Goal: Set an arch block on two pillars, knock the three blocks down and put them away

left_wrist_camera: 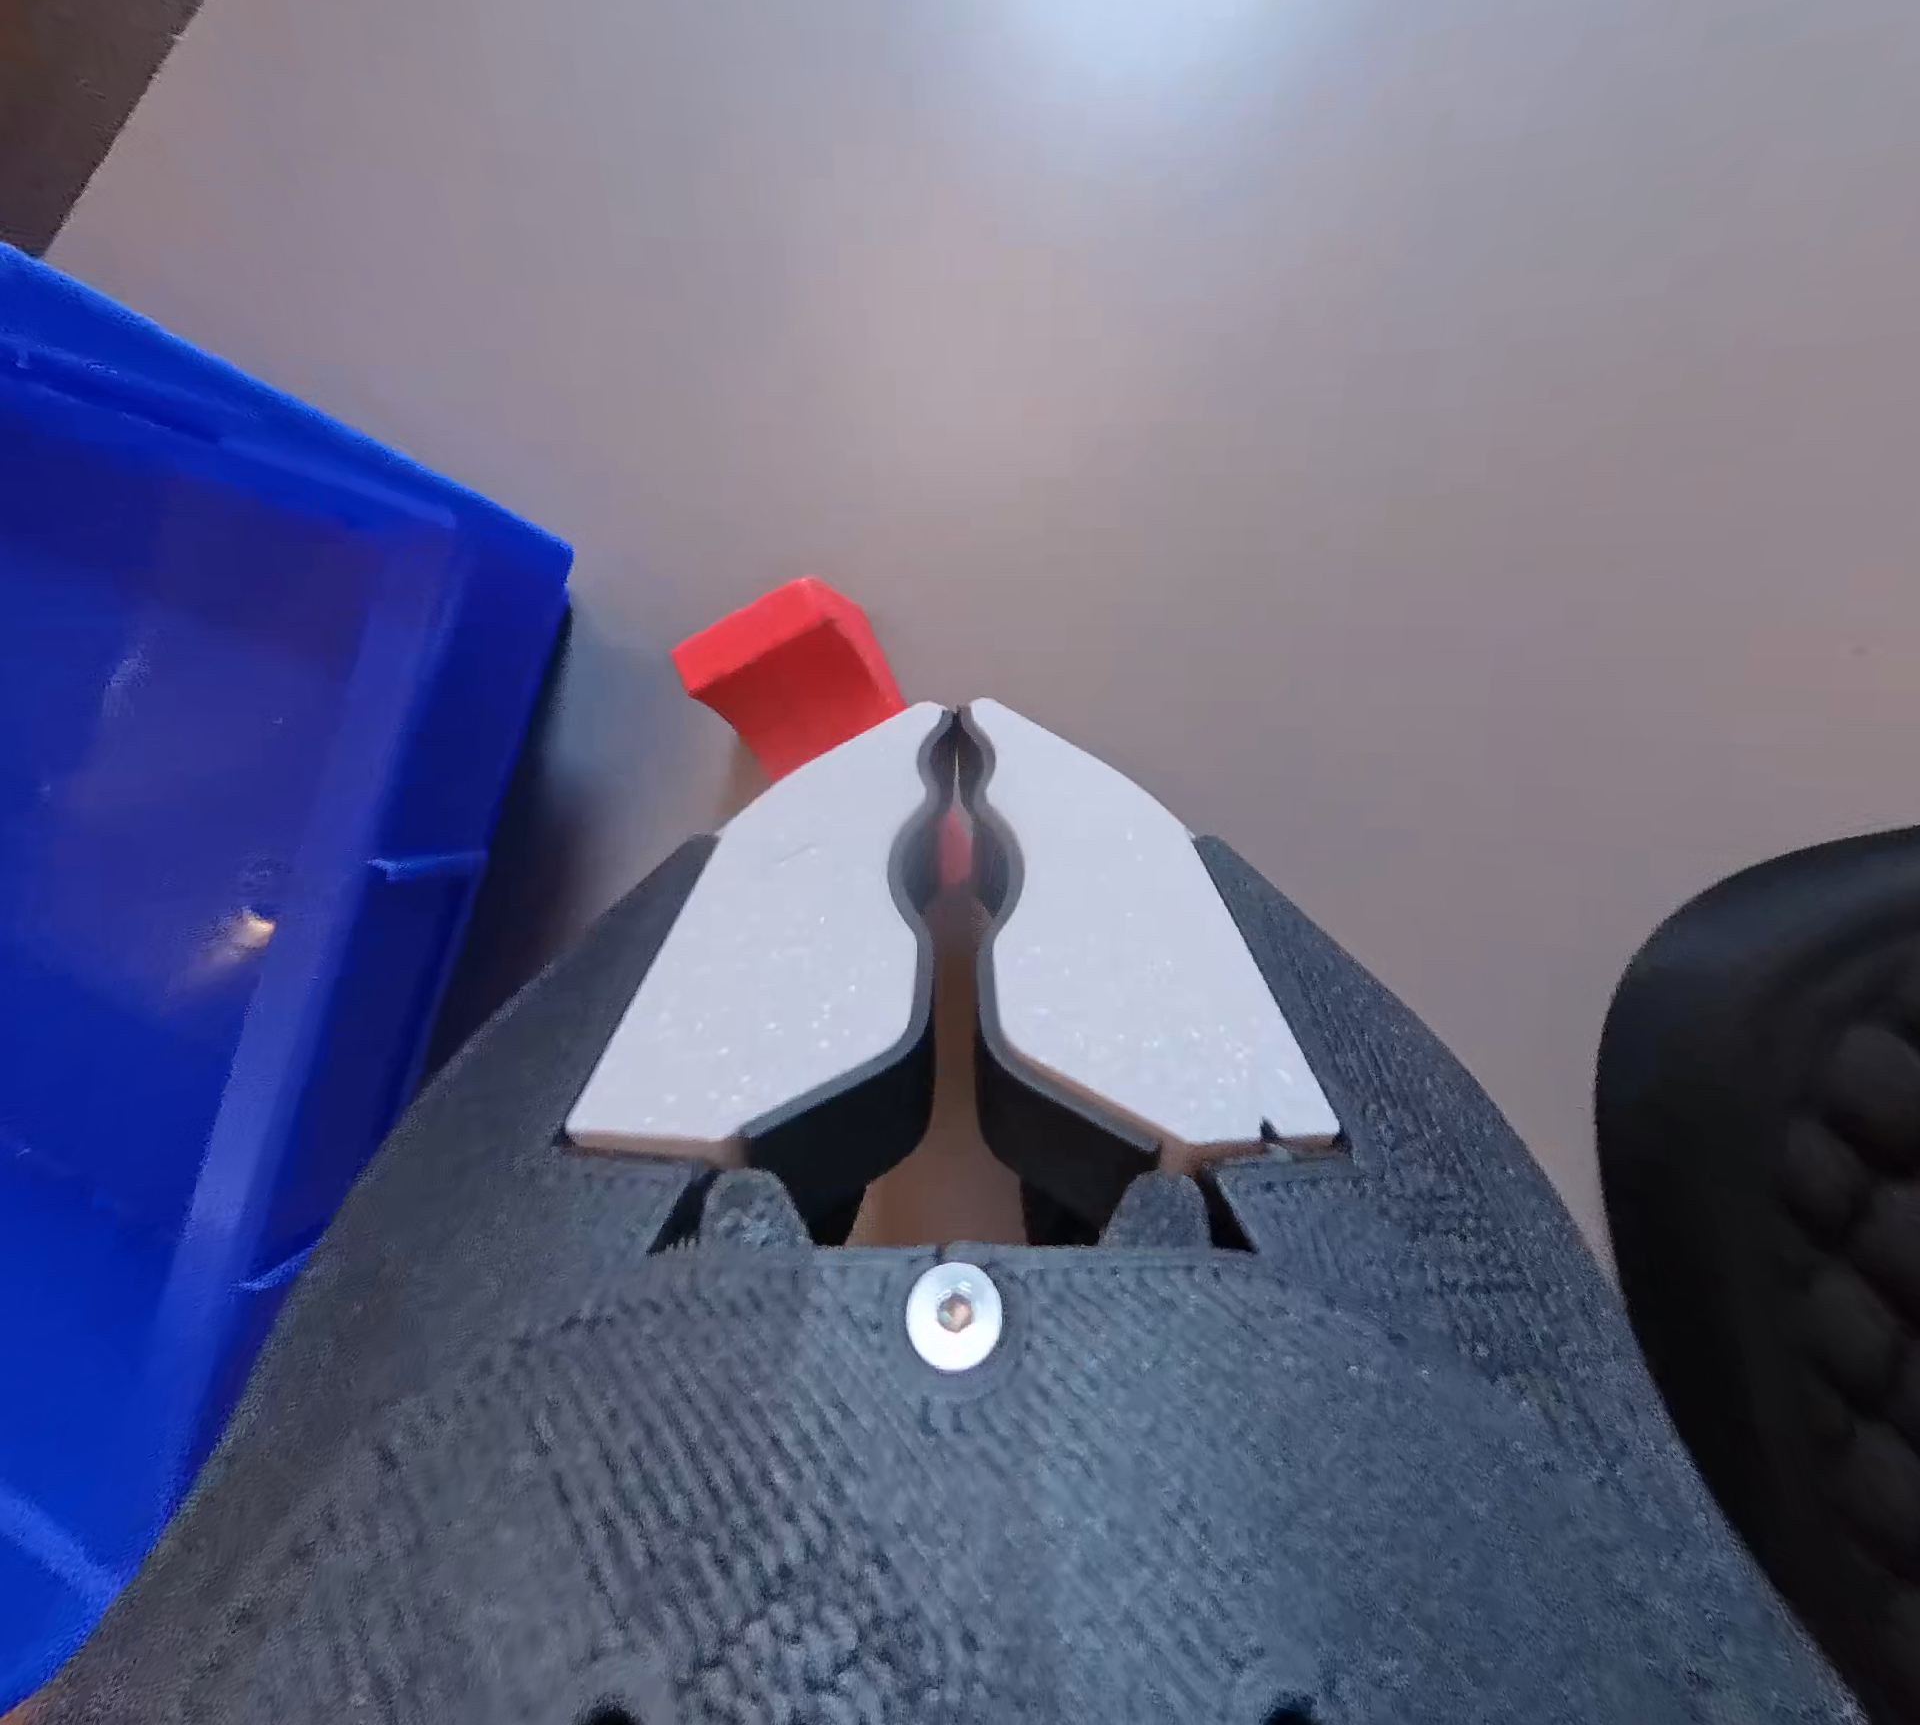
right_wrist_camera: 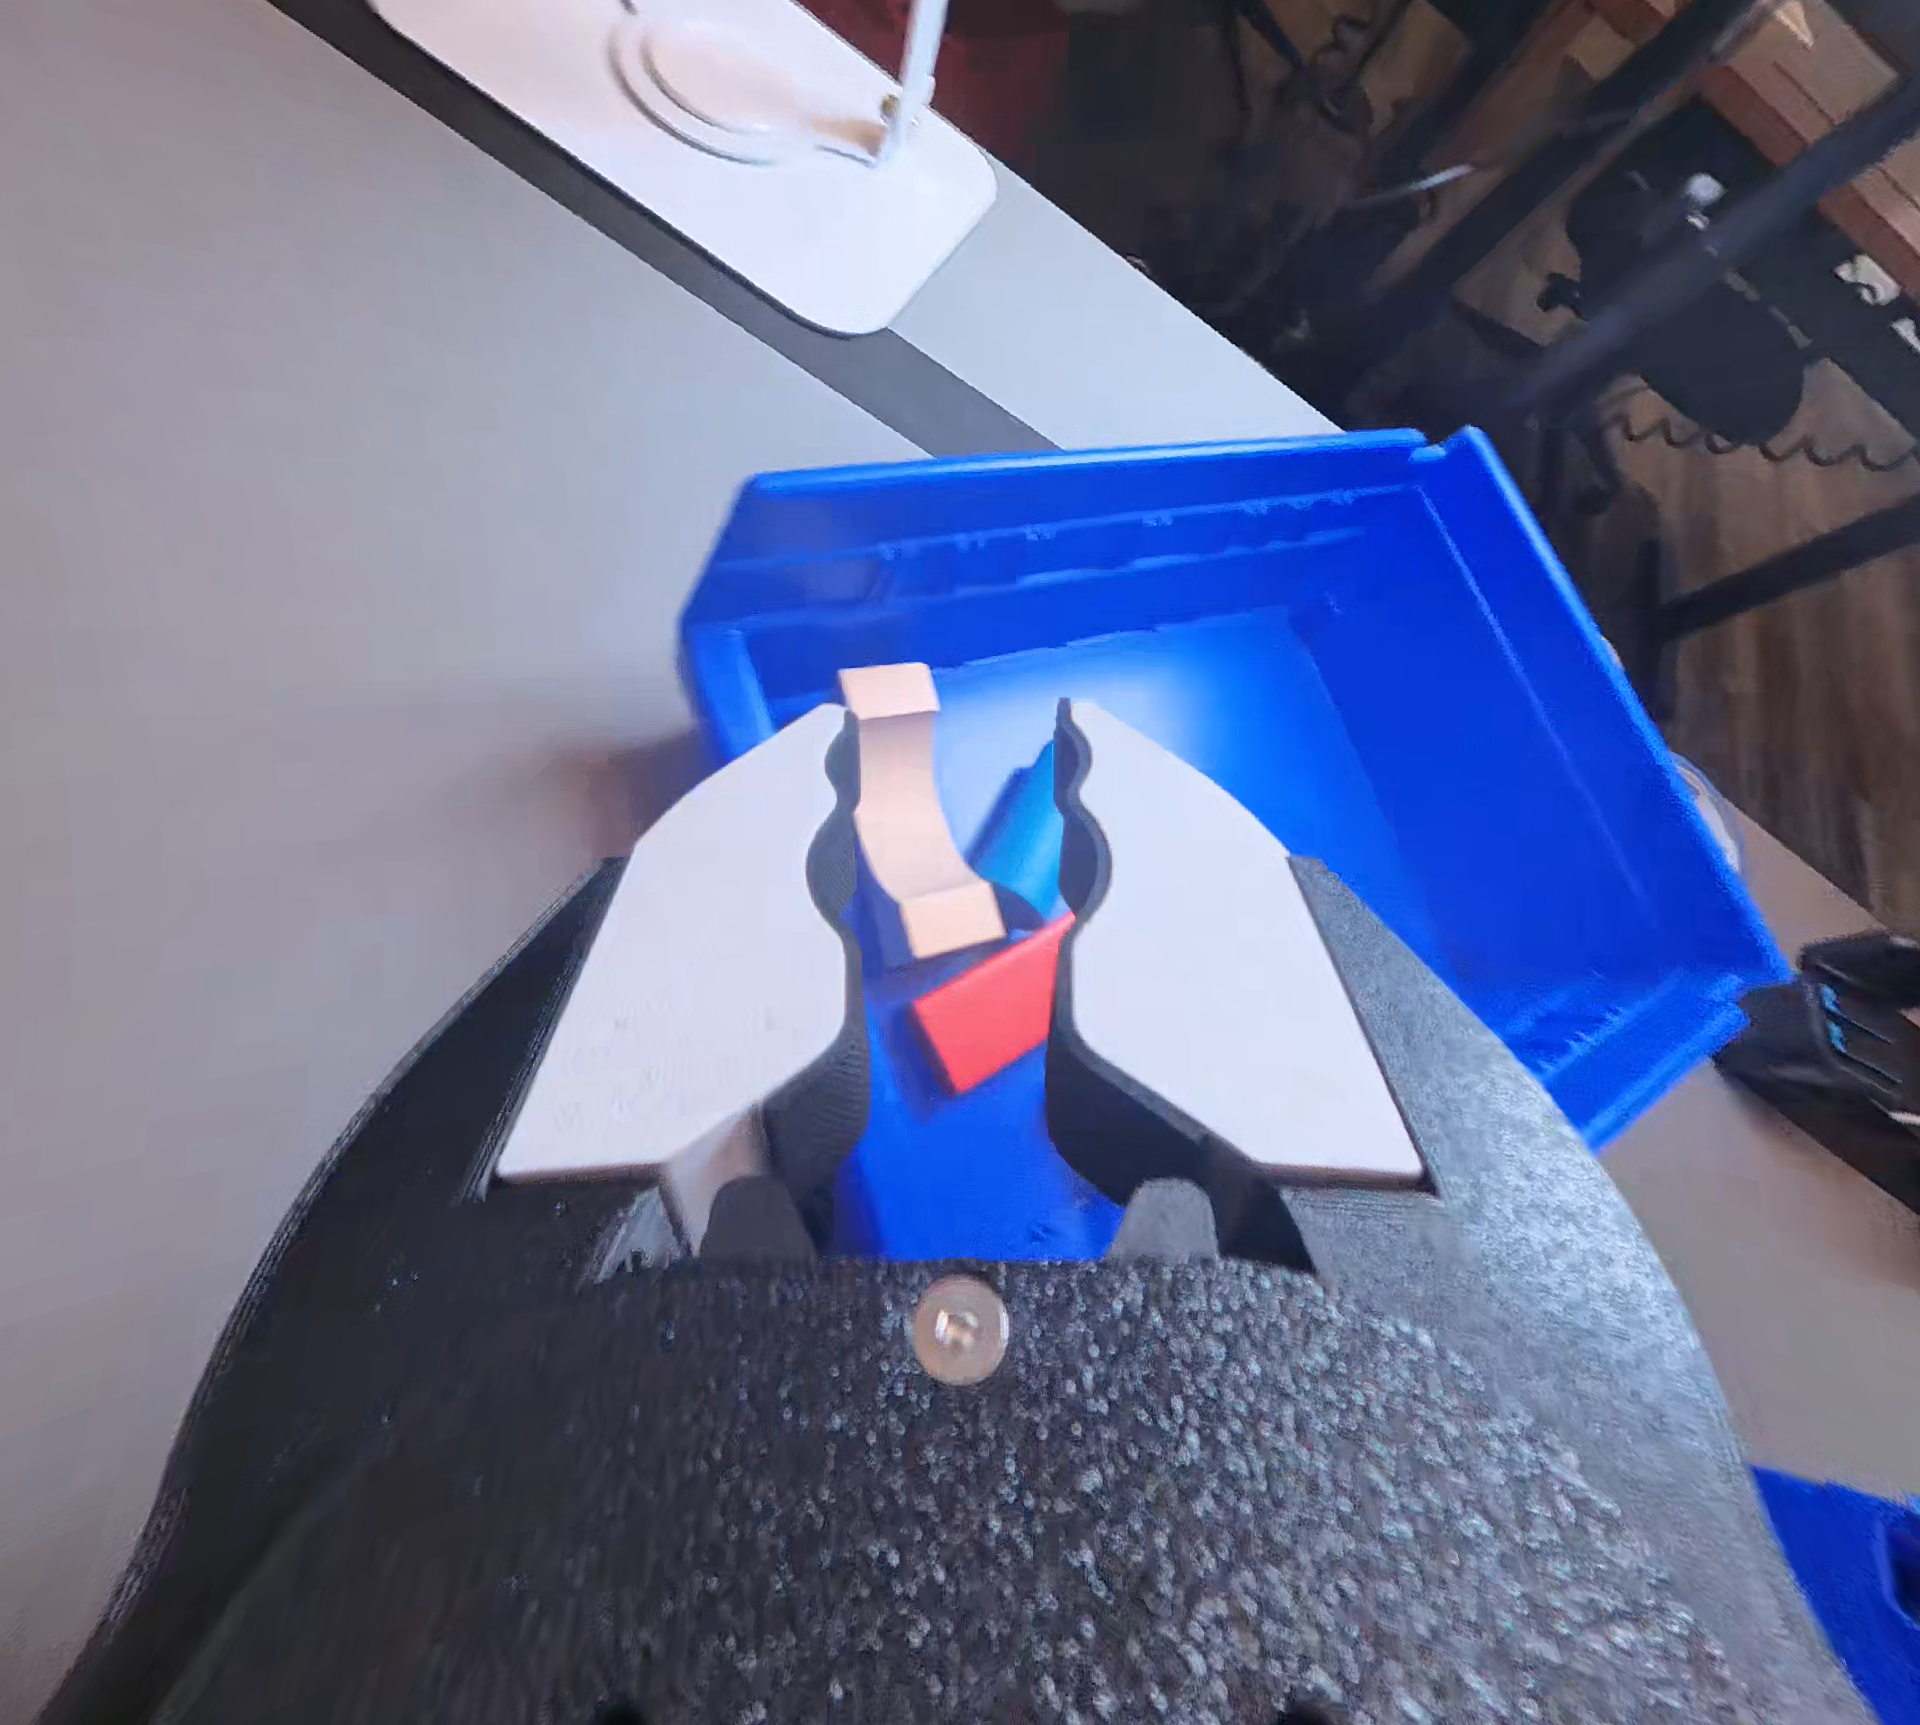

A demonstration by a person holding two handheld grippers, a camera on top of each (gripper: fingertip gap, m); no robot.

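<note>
In the left wrist view, a deep blue plastic bin [left_wrist_camera: 239,740] fills the left edge of the frame on a pale grey tabletop [left_wrist_camera: 1143,273]. Just right of it, at centre, a red block [left_wrist_camera: 790,667] pokes out past the left gripper [left_wrist_camera: 958,714], whose grey fingers meet at the tips with only a sliver of gap; red shows through that gap, though whether the block is pinched cannot be told.

In the right wrist view, a white flat stand base [right_wrist_camera: 831,221] sits upper left. At centre the right gripper [right_wrist_camera: 951,719] hangs over the bin [right_wrist_camera: 1558,740], jaws parted and empty. Between them lie a tan arch block [right_wrist_camera: 904,823], a blue cylindrical block [right_wrist_camera: 1023,834] and a red wedge-shaped block [right_wrist_camera: 997,1000] inside the bin.
</note>
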